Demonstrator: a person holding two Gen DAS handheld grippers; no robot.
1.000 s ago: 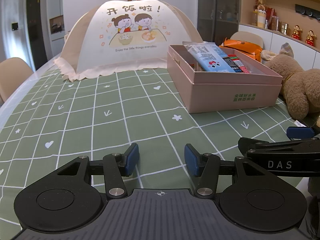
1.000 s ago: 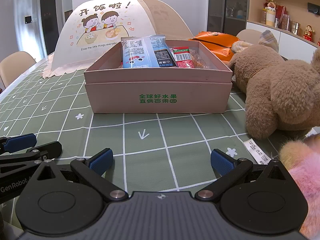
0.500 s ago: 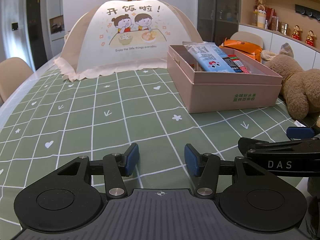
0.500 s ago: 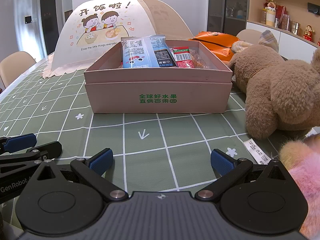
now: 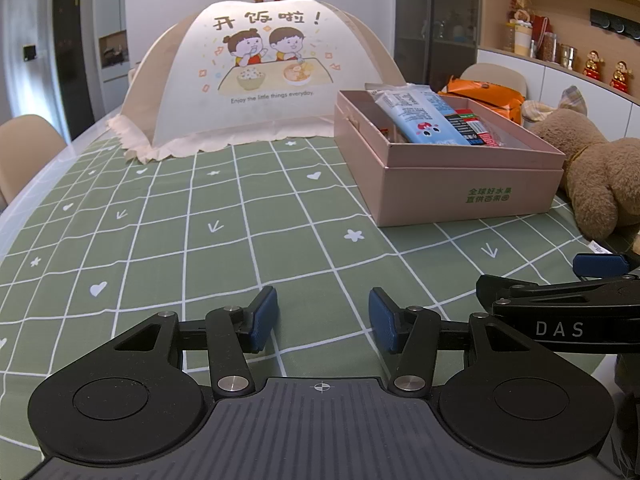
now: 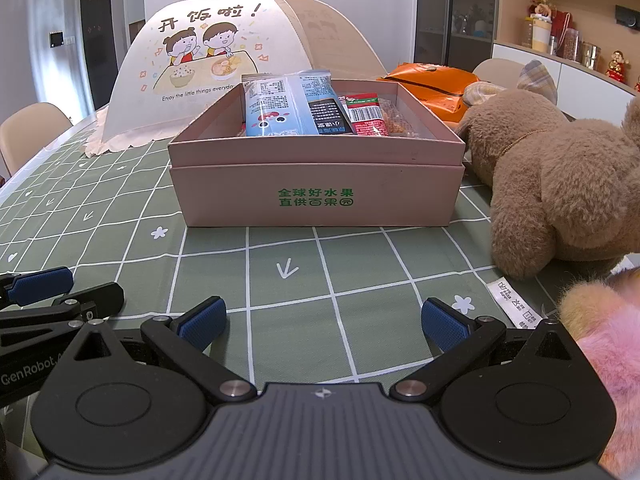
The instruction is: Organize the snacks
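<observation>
A pink cardboard box [image 6: 316,192] [image 5: 468,184] stands on the green checked tablecloth, holding several snack packets: a light blue packet [image 6: 272,108] [image 5: 416,116], a dark one and a red one [image 6: 366,114]. My left gripper [image 5: 323,320] hovers low over the cloth, well short of the box, open with nothing between its blue pads. My right gripper [image 6: 323,320] sits straight in front of the box, open wider and empty. Each gripper shows at the edge of the other's view.
A mesh food cover [image 5: 260,76] with a cartoon print stands at the back. An orange bag [image 6: 432,84] lies behind the box. A brown plush toy [image 6: 560,168] lies right of the box, with a pink plush [image 6: 608,340] near my right fingers. Chairs flank the table.
</observation>
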